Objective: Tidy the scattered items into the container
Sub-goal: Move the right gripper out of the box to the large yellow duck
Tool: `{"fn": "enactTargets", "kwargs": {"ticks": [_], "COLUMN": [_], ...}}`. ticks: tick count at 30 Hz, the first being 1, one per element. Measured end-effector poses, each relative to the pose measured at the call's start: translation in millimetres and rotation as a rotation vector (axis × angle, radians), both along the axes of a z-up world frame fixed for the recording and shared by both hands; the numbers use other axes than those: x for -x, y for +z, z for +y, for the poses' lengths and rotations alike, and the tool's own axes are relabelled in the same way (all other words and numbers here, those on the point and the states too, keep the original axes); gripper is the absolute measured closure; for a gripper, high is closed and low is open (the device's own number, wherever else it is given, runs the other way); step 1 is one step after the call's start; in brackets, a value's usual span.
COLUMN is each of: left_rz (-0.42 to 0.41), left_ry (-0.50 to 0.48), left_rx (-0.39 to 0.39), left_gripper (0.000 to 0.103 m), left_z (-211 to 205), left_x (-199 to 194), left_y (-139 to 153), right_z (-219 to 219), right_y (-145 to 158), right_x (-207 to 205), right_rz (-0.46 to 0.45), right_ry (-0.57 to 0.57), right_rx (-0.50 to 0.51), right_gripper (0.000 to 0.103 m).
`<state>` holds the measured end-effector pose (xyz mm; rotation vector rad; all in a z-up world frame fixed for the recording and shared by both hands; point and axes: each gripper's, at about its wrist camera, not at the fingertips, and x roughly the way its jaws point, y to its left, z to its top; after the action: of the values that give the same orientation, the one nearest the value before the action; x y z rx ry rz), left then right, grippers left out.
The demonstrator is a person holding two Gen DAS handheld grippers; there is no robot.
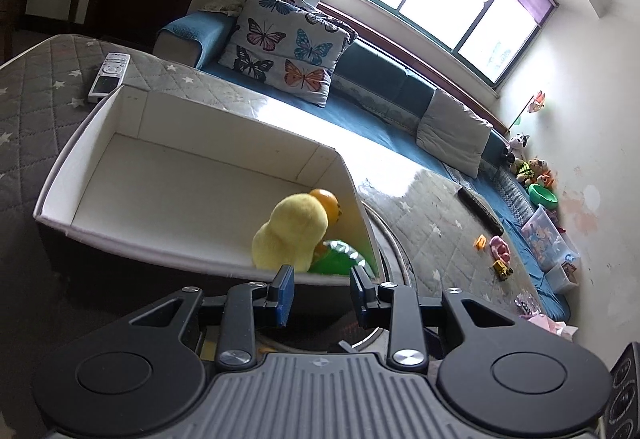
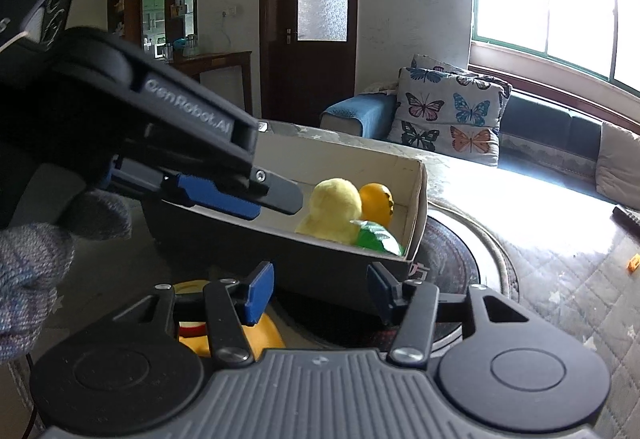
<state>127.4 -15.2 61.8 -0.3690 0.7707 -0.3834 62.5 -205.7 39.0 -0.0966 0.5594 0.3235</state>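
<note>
A white cardboard box [image 1: 120, 143] stands on the grey star-quilted cover. In its near right corner sit a yellow plush duck [image 1: 292, 235], an orange ball [image 1: 326, 205] and a green toy [image 1: 340, 259]. My left gripper [image 1: 324, 293] hangs open just before the box's near wall, nothing between its fingers. In the right wrist view the same box [image 2: 418, 199] holds the duck [image 2: 334, 209], ball [image 2: 376, 201] and green toy [image 2: 376, 239]. My right gripper [image 2: 320, 293] is open and empty in front of the box. A yellow toy [image 2: 260, 335] lies under its left finger. The left gripper [image 2: 260, 201] reaches over the box's rim.
A white remote [image 1: 110, 75] lies behind the box. A round dark mat [image 2: 452, 263] sits right of it. Small toys [image 1: 500, 259] and a dark remote [image 1: 480, 209] lie on the cover to the right. A blue sofa with a butterfly pillow [image 1: 288, 47] runs behind. A gloved hand [image 2: 32, 267] is at left.
</note>
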Motion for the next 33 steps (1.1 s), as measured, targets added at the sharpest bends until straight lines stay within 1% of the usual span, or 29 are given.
{"fn": "enactTargets", "kwargs": {"ticks": [6, 12, 13, 15, 16, 18, 28, 33], "left_rz": [0.016, 0.031, 0.032, 0.035, 0.038, 0.043, 0.089, 0.098], "left_ry": [0.009, 0.018, 0.020, 0.018, 0.018, 0.024, 0.057, 0.048], "left_rx": [0.014, 0.011, 0.011, 0.006, 0.002, -0.004, 0.024, 0.036], "left_gripper": [0.070, 0.070, 0.070, 0.070, 0.070, 0.070, 0.070, 0.070], "left_z": [7.1, 14.3, 15.6, 18.0, 19.3, 22.7, 47.1, 56.9], "left_x": [12.8, 25.3, 27.4, 32.4, 34.9, 39.6, 62.2, 73.7], "left_y": [-7.3, -15.2, -16.3, -19.2, -20.8, -23.8, -41.6, -46.5], "right_z": [1.0, 1.7, 1.5, 1.6, 1.8, 1.9, -1.6, -1.8], "right_y": [-3.0, -7.8, -8.6, -11.4, -12.9, -15.8, -23.7, -25.6], "right_x": [8.2, 13.8, 14.5, 16.7, 17.6, 19.0, 18.7, 10.4], "right_rz": [0.009, 0.024, 0.027, 0.035, 0.038, 0.045, 0.070, 0.073], "right_ry": [0.002, 0.002, 0.002, 0.001, 0.001, 0.001, -0.013, -0.021], "right_rx": [-0.009, -0.020, -0.022, -0.024, -0.023, -0.020, -0.024, -0.018], "right_gripper": [0.050, 0.050, 0.049, 0.043, 0.041, 0.041, 0.041, 0.041]}}
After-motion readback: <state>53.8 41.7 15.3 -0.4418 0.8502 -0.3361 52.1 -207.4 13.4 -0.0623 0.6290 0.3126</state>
